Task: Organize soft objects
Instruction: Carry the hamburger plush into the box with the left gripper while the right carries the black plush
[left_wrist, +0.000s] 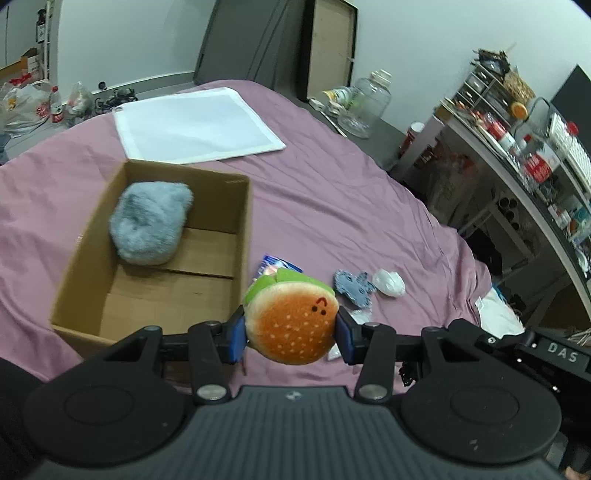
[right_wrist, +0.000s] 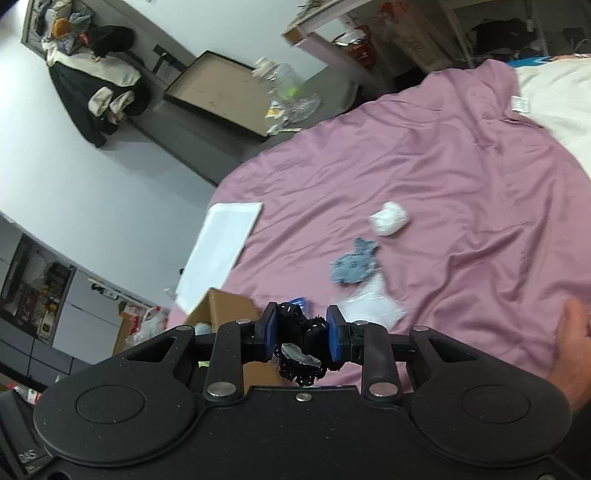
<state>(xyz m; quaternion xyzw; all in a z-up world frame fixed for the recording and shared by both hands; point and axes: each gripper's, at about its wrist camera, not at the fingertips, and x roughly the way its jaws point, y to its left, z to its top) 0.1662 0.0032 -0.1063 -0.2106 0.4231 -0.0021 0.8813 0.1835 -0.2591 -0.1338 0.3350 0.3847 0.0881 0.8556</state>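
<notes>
With the left gripper (left_wrist: 291, 334) pinching the burger toy (left_wrist: 291, 325) just beside the box (left_wrist: 147, 295) on the bed (left_wrist: 332, 206), carry it over the near wall before letting go, while the right gripper (right_wrist: 302, 334) pinches a black fuzzy thing (right_wrist: 301, 332).

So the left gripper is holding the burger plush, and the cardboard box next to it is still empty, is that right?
Not quite. The left gripper does hold the burger plush, but the cardboard box is not empty: a fluffy grey plush already lies inside it, toward the far end. The left wrist view shows this.
</notes>
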